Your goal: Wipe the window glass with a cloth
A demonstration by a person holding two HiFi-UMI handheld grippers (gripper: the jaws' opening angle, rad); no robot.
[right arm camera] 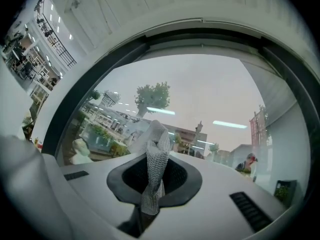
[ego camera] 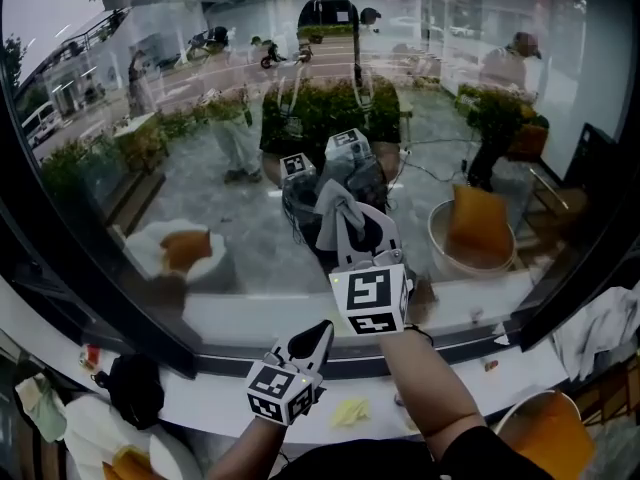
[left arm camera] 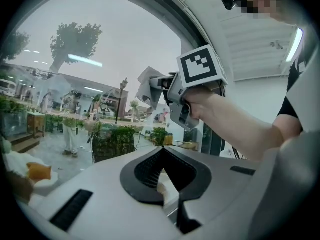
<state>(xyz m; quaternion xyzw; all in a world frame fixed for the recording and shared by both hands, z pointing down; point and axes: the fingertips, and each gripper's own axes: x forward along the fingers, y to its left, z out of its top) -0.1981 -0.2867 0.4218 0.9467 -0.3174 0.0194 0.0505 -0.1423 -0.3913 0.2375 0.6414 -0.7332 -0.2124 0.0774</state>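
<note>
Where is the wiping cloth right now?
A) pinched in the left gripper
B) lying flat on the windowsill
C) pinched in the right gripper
C: the cloth sticks up from between the closed jaws of the right gripper, held up in front of the window glass.

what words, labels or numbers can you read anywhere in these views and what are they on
No readable words or numbers in any view.
Right marker cube: black-and-white square pattern only, no letters.
Left marker cube: the same, no letters.
Red vertical sign outdoors: too small to read.
</note>
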